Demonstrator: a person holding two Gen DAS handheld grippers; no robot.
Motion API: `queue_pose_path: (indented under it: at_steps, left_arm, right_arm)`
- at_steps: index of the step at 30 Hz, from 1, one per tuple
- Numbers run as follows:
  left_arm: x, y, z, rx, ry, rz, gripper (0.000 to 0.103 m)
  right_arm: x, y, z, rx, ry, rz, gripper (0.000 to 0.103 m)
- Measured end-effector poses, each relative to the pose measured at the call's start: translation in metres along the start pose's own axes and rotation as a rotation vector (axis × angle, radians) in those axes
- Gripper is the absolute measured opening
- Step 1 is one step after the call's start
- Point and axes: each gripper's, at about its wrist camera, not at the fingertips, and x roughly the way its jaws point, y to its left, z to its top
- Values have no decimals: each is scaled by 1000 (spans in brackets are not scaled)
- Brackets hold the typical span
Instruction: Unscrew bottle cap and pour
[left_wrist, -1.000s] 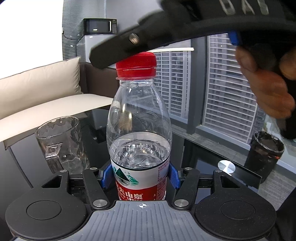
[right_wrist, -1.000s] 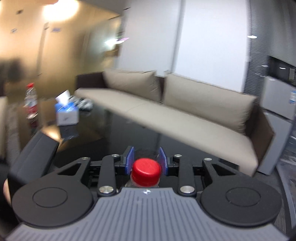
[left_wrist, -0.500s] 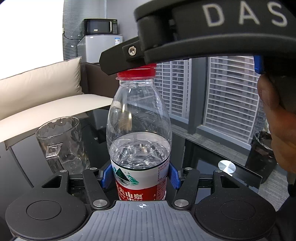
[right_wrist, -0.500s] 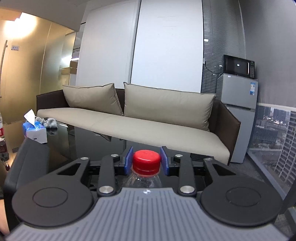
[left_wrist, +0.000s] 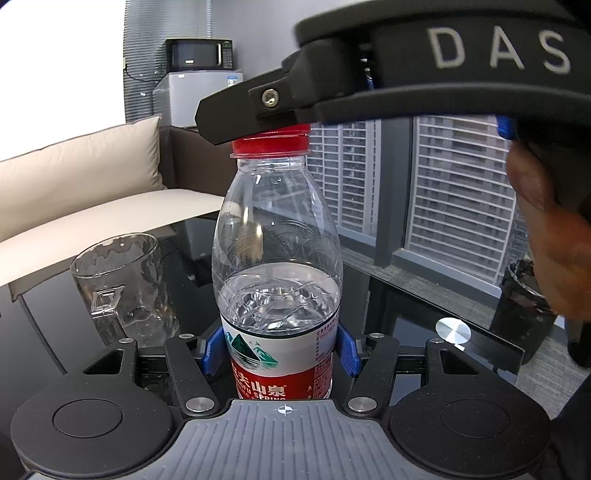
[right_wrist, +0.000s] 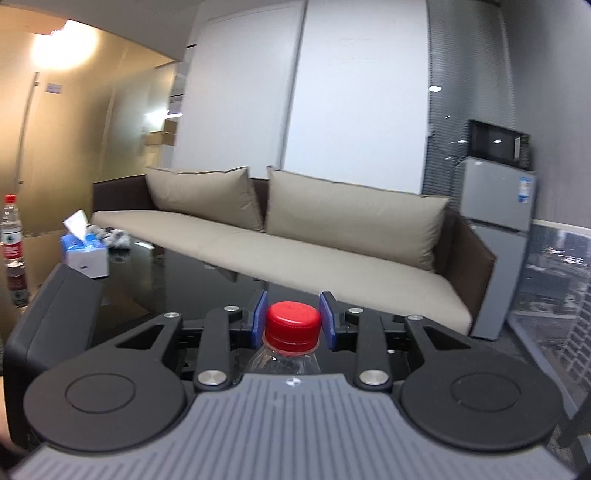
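Note:
A clear water bottle (left_wrist: 277, 258) with a red and white label stands upright on the black glass table (left_wrist: 406, 306), about half full. My left gripper (left_wrist: 279, 350) is shut on its labelled lower body, blue pads on both sides. The red cap (right_wrist: 293, 325) sits on the neck, and my right gripper (right_wrist: 293, 319) is shut on it from above; in the left wrist view the right gripper (left_wrist: 255, 125) covers most of the cap (left_wrist: 271, 142). An empty glass mug (left_wrist: 122, 288) stands on the table to the left of the bottle.
A beige sofa (right_wrist: 295, 240) runs behind the table. A tissue box (right_wrist: 85, 254) and a second bottle (right_wrist: 13, 251) stand at the table's far left. A fridge with a microwave (right_wrist: 498, 184) is in the corner, a dark bin (left_wrist: 524, 302) by the window. A person's hand (left_wrist: 546, 229) holds the right gripper.
The right gripper has come lower over the cap and swung around it, so its view has turned back and forth across the room. The left gripper and bottle have stayed still.

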Motion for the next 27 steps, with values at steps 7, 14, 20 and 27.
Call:
queue_pose_path:
  at_steps: [7,14,20,27]
  left_arm:
    - [-2,2,-1,2,-7,-6,56]
    - [-2,2,-1,-1,-10,-5,56]
    - [-1,-1,-3,20,-12,3,56]
    - [-1,0,-6,11,-10,2,56]
  right_arm:
    - [3,-26,1,-70,7,201,32]
    - [5,-21,5,-13,32,121,36]
    - [-9,4,-10,97,-25,-88,37]
    - [-14,11,-14,141,-81,-152,36]
